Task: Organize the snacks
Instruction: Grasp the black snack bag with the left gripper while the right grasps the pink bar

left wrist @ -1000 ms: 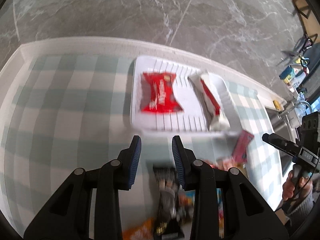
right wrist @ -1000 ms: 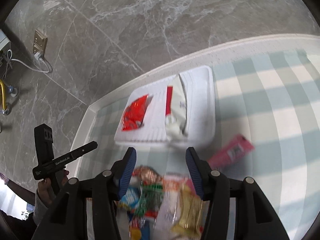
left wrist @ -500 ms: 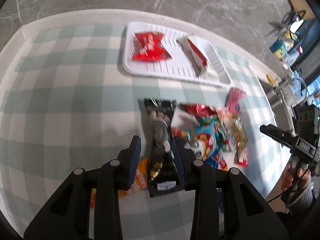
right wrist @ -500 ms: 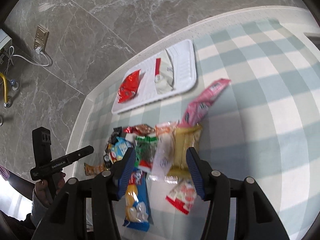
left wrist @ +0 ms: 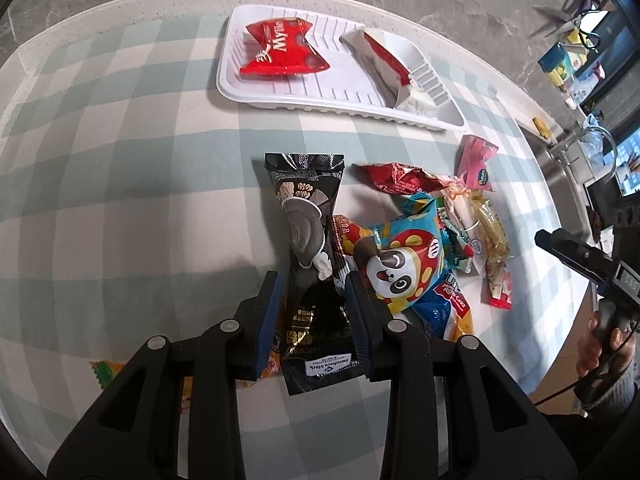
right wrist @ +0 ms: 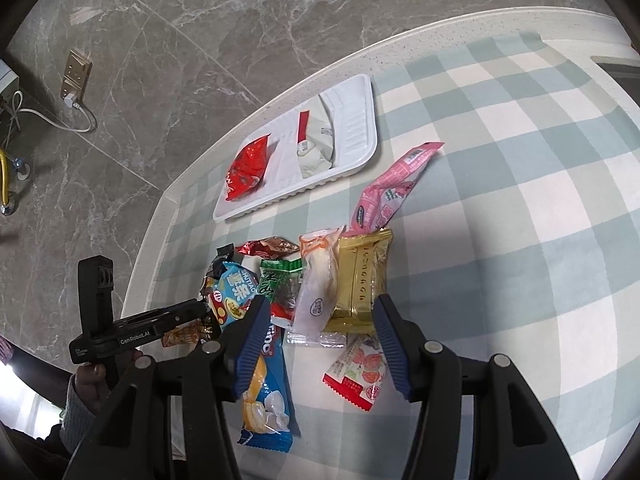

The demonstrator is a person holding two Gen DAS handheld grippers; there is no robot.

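Observation:
A white tray (left wrist: 344, 80) at the far side of the checked cloth holds a red packet (left wrist: 282, 52) and a white-and-red packet (left wrist: 384, 60). Nearer lies a pile of snacks. My left gripper (left wrist: 312, 280) stands narrowly open low over a long black packet (left wrist: 306, 216), whose lower half shows between the fingers. A panda packet (left wrist: 400, 264) lies just to its right. My right gripper (right wrist: 322, 300) is open above a gold packet (right wrist: 360, 276) and a translucent white packet (right wrist: 318, 288). A pink packet (right wrist: 388, 184) points toward the tray (right wrist: 356, 120).
A blue packet (right wrist: 266, 392) and a strawberry packet (right wrist: 360, 372) lie under the right gripper. The left gripper's body (right wrist: 160, 320), held by a hand, crosses the pile's left side. The table's rounded edge borders a marble floor. A sink tap (left wrist: 592, 140) stands at the right.
Both grippers have drawn back from the tray and sunk toward the snack pile. The black packet has come up between the left fingers. The right view barely shifted in the last half second.

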